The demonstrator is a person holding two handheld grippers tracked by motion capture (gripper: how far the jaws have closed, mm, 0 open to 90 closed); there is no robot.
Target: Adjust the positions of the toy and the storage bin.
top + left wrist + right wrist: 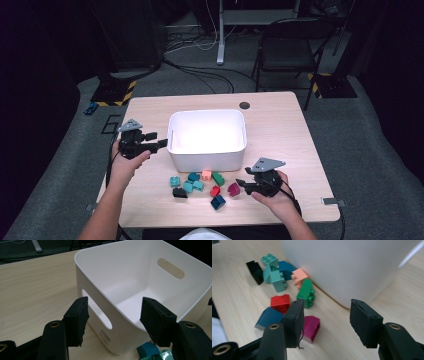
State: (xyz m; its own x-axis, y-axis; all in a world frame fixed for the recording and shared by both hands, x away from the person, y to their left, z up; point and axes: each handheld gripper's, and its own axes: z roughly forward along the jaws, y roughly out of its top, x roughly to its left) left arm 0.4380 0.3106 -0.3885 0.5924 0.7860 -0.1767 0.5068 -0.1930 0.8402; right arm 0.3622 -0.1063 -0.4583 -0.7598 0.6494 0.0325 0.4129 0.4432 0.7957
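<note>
A white plastic bin (207, 139) stands mid-table, empty inside (130, 285). In front of it lie several toy bricks: a magenta one (233, 189) (311, 328), red (215, 191) (280, 302), green (218, 178) (306, 292), salmon (206, 174) (299, 276), dark blue (217, 202) (268, 317), black (179, 193) (255, 270) and teal ones (189, 185). My left gripper (158, 145) (113, 317) is open at the bin's left wall, holding nothing. My right gripper (241, 183) (325, 320) is open just right of the magenta brick, with nothing between its fingers.
The wooden table (280, 130) has bare room right of the bin and a cable hole (244, 105) at the back. A folding chair (287, 50) and floor cables (200, 70) lie beyond the table.
</note>
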